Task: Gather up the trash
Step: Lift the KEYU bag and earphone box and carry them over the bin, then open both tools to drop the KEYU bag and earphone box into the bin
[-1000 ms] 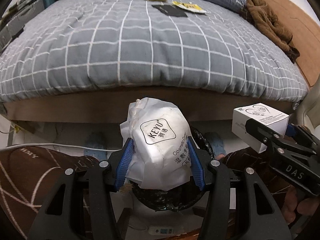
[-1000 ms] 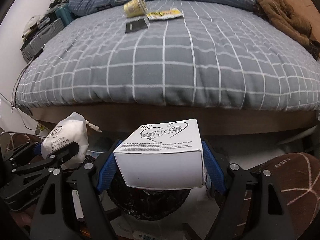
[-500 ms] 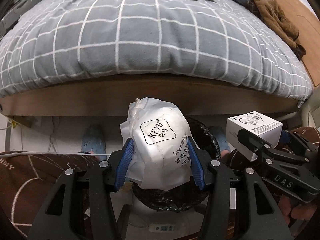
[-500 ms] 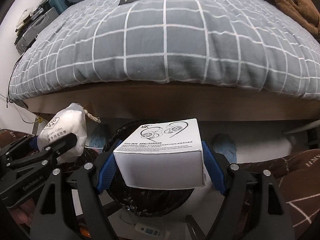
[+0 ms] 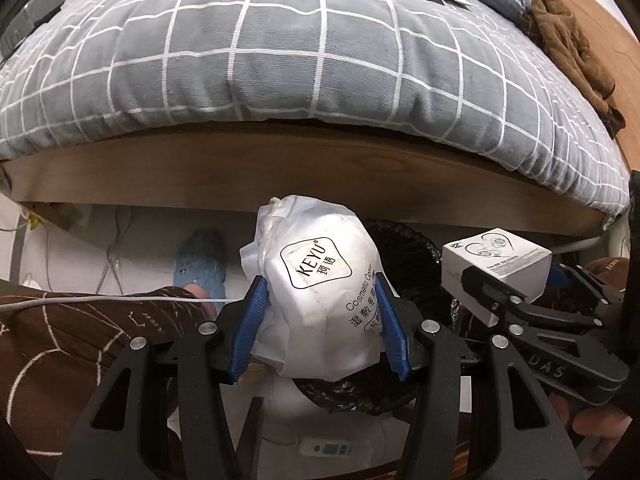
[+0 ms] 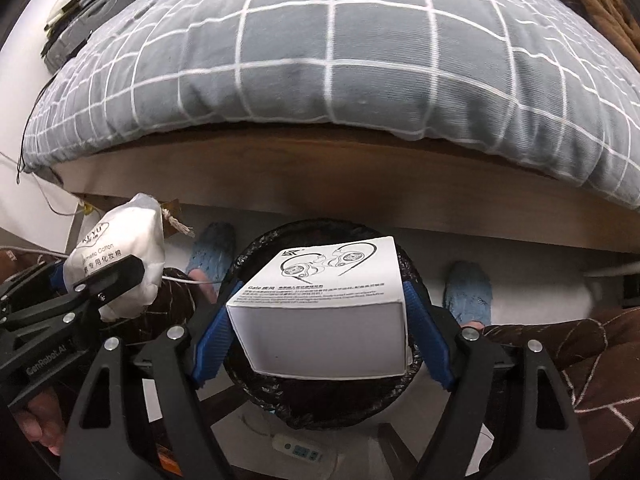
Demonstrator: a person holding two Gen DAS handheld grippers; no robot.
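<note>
1. Blue pads line our left gripper, whose fingers sit moderately apart, clamped on a crumpled white cotton-pad bag marked KEYU.
2. Our right gripper spreads its fingers wide around a white earphone box; the left pad touches the box's side, but at the right pad we cannot tell whether there is contact.
3. Just beneath both loads we see the bin, lined with a black bag; the box hangs directly over its mouth, the cotton-pad bag over its left rim.
4. On the floor lie a white cable and a small white controller; we see blue slippers either side of the bin.
5. Beyond stands the wooden bed frame.
6. Farthest, a grey checked duvet covers the bed, with brown clothing at its right edge.
</note>
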